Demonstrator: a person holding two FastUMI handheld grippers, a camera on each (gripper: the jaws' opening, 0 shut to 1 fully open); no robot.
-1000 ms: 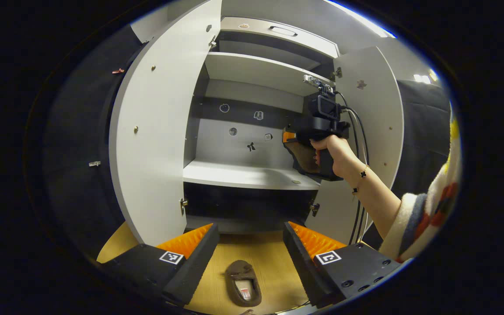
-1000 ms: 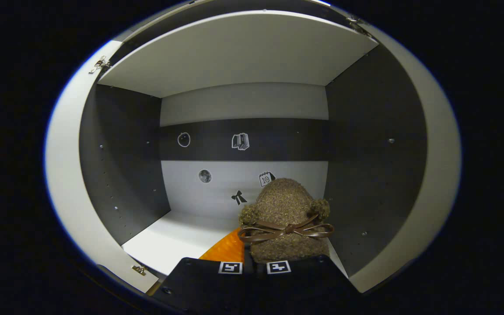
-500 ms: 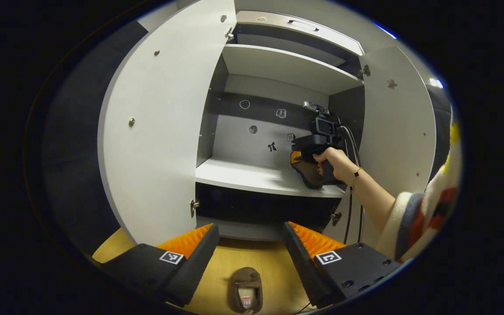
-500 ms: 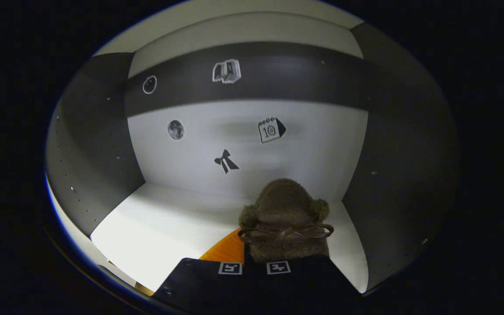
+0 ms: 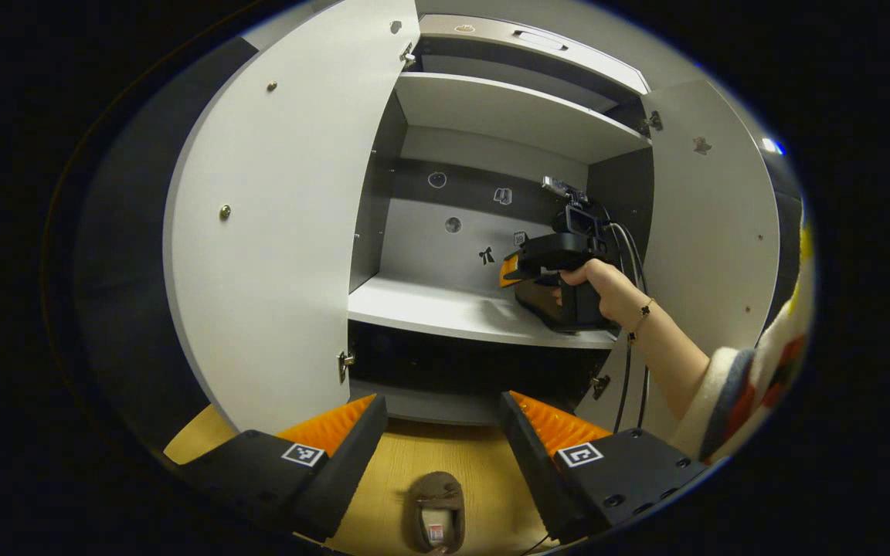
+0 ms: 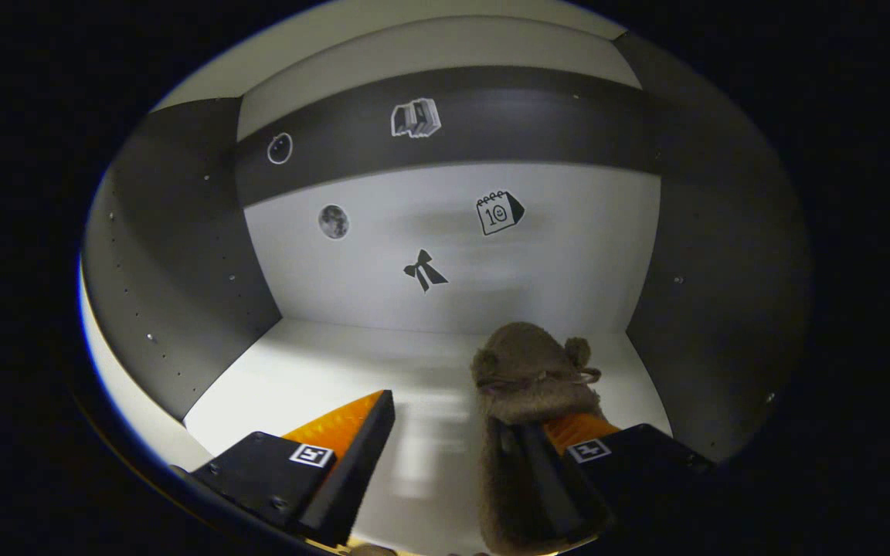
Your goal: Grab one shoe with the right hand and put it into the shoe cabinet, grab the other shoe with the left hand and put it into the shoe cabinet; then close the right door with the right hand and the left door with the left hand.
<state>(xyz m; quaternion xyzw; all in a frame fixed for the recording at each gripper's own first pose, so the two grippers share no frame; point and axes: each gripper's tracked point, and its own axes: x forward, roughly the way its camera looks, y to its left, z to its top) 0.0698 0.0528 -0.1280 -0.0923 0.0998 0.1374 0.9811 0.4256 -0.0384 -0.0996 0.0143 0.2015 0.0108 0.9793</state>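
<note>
Between the right gripper's [image 6: 456, 432] spread orange ribbed fingers, a fuzzy brown shoe [image 6: 530, 371] rests on the cabinet's white shelf [image 6: 321, 378], against one finger. Left gripper [image 5: 441, 428] gapes over the other shoe [image 5: 436, 519] on wooden floor [image 5: 476, 471].

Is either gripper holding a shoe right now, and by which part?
Neither. The right gripper is open, its brown shoe lying on the shelf. The left gripper is open above the other shoe.

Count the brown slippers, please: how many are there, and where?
2. One slipper lies on the white cabinet shelf beside the right claw; the other slipper lies on the wooden floor.
</note>
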